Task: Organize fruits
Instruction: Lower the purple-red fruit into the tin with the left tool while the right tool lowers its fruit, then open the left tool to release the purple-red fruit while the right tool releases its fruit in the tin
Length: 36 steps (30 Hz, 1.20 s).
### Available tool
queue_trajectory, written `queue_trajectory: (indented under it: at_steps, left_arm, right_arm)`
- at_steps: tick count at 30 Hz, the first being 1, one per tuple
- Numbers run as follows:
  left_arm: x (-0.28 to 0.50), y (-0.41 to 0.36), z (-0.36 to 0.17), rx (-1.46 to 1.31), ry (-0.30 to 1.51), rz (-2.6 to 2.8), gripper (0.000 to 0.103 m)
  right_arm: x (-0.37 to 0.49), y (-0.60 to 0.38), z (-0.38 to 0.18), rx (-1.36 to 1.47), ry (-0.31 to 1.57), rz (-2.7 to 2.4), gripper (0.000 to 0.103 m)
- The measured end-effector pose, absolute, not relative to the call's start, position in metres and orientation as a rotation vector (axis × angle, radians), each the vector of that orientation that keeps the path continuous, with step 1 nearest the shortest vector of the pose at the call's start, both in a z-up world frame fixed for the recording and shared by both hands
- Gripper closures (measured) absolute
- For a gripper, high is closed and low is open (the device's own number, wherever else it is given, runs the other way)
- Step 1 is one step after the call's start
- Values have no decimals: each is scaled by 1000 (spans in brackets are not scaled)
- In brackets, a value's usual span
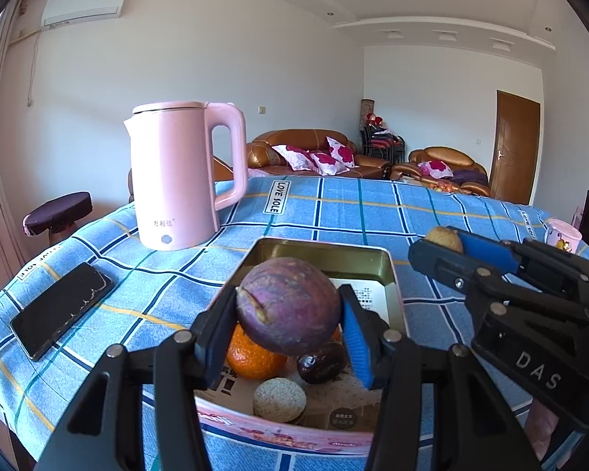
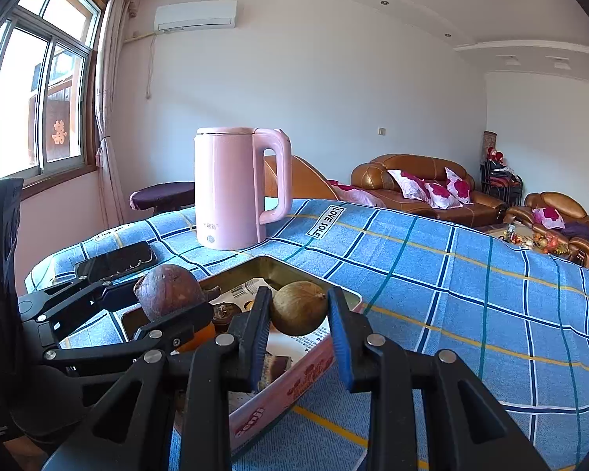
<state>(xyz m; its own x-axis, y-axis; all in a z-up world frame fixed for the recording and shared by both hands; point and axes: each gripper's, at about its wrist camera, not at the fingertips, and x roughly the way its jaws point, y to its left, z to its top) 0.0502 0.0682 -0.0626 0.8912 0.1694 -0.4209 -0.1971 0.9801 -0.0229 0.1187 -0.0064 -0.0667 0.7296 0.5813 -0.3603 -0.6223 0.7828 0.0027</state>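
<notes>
Black tool (image 1: pixel 288 329) linkages, silver rivets, blue pads, "DAS" lettering.

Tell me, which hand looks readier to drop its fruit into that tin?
Probably the left. Its fingers hold the purple fruit directly above the tin, over the orange. The right gripper holds its small brown fruit nearer the tin's edge.

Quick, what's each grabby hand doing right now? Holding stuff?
Left gripper: closed on the purple fruit, held above the tin box.
Right gripper: closed on the small brown fruit, also over the box.
</notes>
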Motion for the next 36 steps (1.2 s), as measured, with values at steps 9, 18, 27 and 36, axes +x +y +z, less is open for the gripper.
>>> queue_trajectory:
  at_steps: [9,18,27,36]
  left_arm:
    - [50,86,-64,-88,440,224,50]
    - [55,89,-65,-98,454,224,50]
    - [64,87,-74,-91,490,212,50]
    - [67,90,-78,-101,510,213,50]
  right_arm:
    - [119,5,-72,-130,379,675,72]
    - [118,14,-82,-152,419,688,72]
    - [123,17,-86,-156,467,684,72]
    - [124,20,-88,-166,482,705,72]
